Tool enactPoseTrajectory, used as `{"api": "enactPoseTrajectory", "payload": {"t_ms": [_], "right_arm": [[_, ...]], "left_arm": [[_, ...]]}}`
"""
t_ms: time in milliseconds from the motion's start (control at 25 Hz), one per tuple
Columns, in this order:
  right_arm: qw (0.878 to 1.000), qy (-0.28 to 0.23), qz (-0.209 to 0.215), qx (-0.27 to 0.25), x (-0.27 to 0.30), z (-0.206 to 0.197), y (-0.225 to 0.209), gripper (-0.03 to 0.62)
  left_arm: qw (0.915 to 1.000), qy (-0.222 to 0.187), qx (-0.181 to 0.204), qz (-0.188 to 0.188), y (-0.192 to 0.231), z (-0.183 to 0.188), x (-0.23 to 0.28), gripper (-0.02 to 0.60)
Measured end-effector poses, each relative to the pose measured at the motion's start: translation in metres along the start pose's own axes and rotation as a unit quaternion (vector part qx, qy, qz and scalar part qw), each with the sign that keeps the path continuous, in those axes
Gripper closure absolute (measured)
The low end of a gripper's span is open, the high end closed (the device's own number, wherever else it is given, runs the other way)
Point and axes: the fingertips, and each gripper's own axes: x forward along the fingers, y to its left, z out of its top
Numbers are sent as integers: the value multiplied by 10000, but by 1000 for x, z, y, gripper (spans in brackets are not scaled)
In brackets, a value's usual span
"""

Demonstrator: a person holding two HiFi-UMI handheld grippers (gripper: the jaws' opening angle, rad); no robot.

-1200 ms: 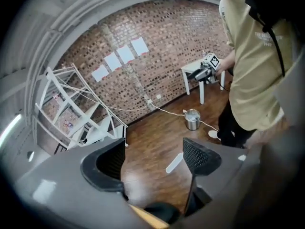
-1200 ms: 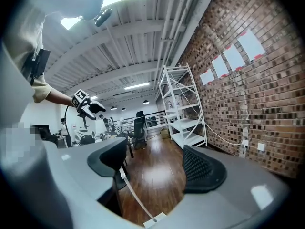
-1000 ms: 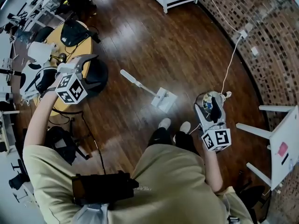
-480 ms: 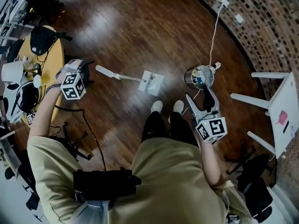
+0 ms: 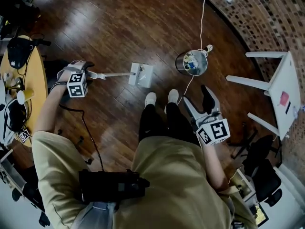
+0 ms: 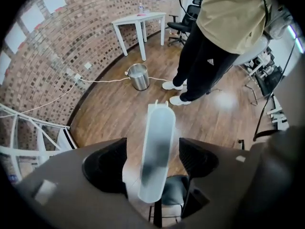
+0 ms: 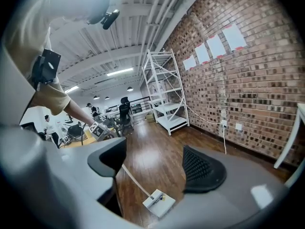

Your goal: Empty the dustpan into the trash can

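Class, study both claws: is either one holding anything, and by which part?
Nothing is gripped yet. The left claw has just been closing around the dustpan handle, with gaps on both sides. The right claw is empty.

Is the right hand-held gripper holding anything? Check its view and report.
No, the right hand-held gripper has its jaws apart and empty; the dustpan lies far beyond them.

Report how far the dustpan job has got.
Done: nothing emptied; the dustpan lies on the floor, apart from the can. In hand: the left tool has just been closing round the handle, pads not yet pressing. Right tool is empty. Left: grip, carry, tip into the can.
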Motion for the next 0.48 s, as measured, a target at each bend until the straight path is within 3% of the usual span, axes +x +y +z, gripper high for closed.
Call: {"api": "enactPoseTrajectory", "payload": {"t_ms": [120, 200, 240, 280, 400, 480], "right_arm": [[9999, 110, -17, 39, 1, -9, 3, 238], [9999, 97, 14, 65, 2, -9, 6, 238], [9999, 68, 30, 67, 2, -7, 7, 238], [10000, 38, 47, 61, 3, -5, 8, 238], [9999, 1, 112, 92, 7, -1, 10, 238], [9997, -31, 178, 174, 11, 0, 13, 238]], "left_arm": [[9997, 213, -38, -127, -5, -5, 25, 325], [9995, 268, -89, -159, -10, -3, 37, 416], [9995, 290, -15, -128, -12, 0, 41, 490], [9995, 306, 98, -59, -11, 3, 42, 523], [9983, 366, 424, 130, -7, 15, 43, 576], [9980, 398, 489, 100, -7, 22, 44, 578]]}}
